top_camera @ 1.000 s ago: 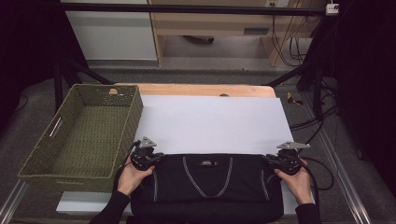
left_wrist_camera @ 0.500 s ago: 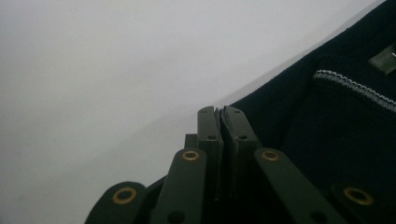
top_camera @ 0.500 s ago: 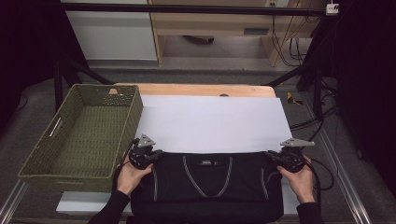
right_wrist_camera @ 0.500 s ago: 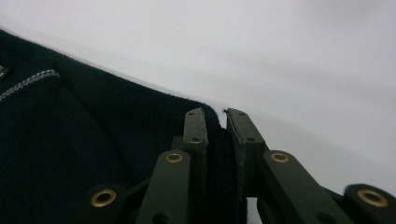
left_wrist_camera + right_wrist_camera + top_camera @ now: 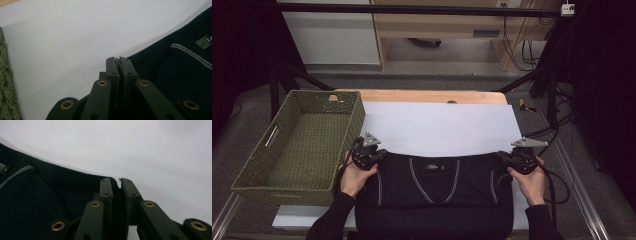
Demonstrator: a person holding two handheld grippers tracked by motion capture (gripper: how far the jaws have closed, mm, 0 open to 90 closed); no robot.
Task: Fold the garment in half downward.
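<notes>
A black sweater (image 5: pixel 432 185) with thin white trim lines lies on the near part of a white sheet (image 5: pixel 437 127). My left gripper (image 5: pixel 378 156) is at its left shoulder. In the left gripper view this gripper (image 5: pixel 117 59) has its jaws pressed together at the edge of the sweater (image 5: pixel 180 75), pinching the dark cloth. My right gripper (image 5: pixel 507 158) is at the right shoulder. In the right gripper view this gripper (image 5: pixel 115 180) has a fold of the sweater (image 5: pixel 50 195) between its jaws, which have just been closing on it.
A green woven basket (image 5: pixel 354 117) stands empty at the left, its wall close to my left gripper. The white sheet covers a wooden table (image 5: pixel 427 96). Cables trail at the right side. Black frame bars cross behind the table.
Both hands have risen a little and moved slightly away from the near edge, taking the sweater's shoulders with them. The basket and the sheet have not moved.
</notes>
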